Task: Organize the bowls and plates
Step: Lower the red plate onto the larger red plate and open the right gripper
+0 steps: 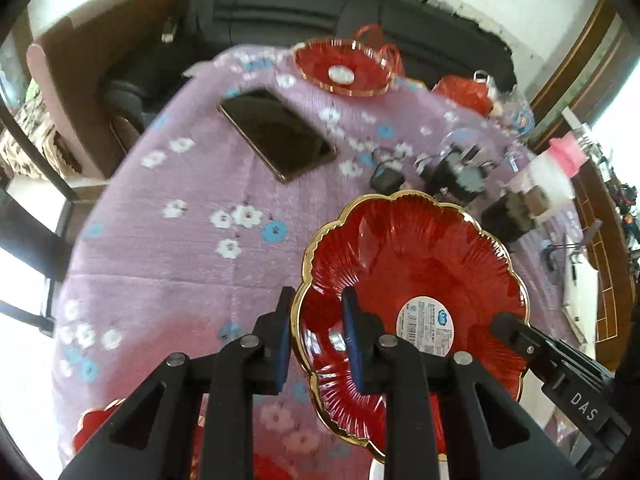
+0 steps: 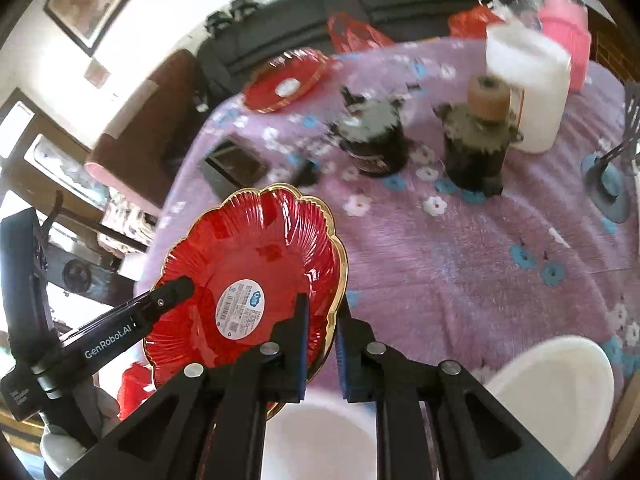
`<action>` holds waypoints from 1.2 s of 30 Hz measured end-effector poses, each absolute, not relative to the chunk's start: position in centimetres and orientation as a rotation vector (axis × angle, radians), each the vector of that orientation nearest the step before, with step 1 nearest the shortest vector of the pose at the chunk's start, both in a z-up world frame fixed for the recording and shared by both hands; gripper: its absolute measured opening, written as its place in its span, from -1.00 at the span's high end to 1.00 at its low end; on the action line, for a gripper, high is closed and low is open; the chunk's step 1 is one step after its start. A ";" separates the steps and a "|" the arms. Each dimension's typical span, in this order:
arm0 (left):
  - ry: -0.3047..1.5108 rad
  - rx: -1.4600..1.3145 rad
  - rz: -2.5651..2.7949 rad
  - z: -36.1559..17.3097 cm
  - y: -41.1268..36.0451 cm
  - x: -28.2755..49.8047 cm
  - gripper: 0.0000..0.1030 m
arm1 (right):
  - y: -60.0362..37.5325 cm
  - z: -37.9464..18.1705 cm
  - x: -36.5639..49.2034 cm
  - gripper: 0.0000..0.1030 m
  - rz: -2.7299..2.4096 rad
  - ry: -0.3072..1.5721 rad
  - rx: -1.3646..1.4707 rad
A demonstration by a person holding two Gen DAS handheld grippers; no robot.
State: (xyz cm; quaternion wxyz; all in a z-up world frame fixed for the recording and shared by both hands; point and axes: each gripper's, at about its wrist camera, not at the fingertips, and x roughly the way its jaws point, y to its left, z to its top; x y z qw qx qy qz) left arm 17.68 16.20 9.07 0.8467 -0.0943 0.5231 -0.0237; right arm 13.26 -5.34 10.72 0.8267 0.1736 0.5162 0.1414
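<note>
A red scalloped plate with a gold rim and a white label (image 1: pixel 416 280) (image 2: pixel 256 276) is held up above the purple flowered tablecloth. My left gripper (image 1: pixel 316 336) straddles its left rim, with a small gap at the outer pad. My right gripper (image 2: pixel 322 340) straddles its right rim, jaws close on the rim. A second red plate (image 1: pixel 344 66) (image 2: pixel 286 80) sits at the table's far edge. Two white bowls (image 2: pixel 556 392) (image 2: pixel 316 436) lie under my right gripper. Another red plate (image 1: pixel 94 424) shows at the left wrist view's bottom left.
A dark phone (image 1: pixel 276 132) (image 2: pixel 236 166) lies flat on the cloth. Two dark jars (image 2: pixel 376 136) (image 2: pixel 476 148), a white container (image 2: pixel 524 88), a pink bottle (image 2: pixel 568 32) and red bags (image 1: pixel 464 92) crowd the far right. A black sofa (image 1: pixel 304 4) stands behind.
</note>
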 end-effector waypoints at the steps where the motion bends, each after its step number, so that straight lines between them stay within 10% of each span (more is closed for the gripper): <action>1: 1.086 -0.199 -0.044 10.0 16.6 16.8 0.57 | -5.0 11.3 12.6 0.74 0.310 1.088 0.365; 14: 0.972 -0.254 0.057 13.5 24.9 4.0 0.57 | 3.5 15.3 2.4 0.74 0.457 1.055 0.277; 36: 1.100 -0.294 0.147 3.8 30.4 -1.3 0.54 | 10.6 5.5 0.0 0.72 0.458 1.245 0.208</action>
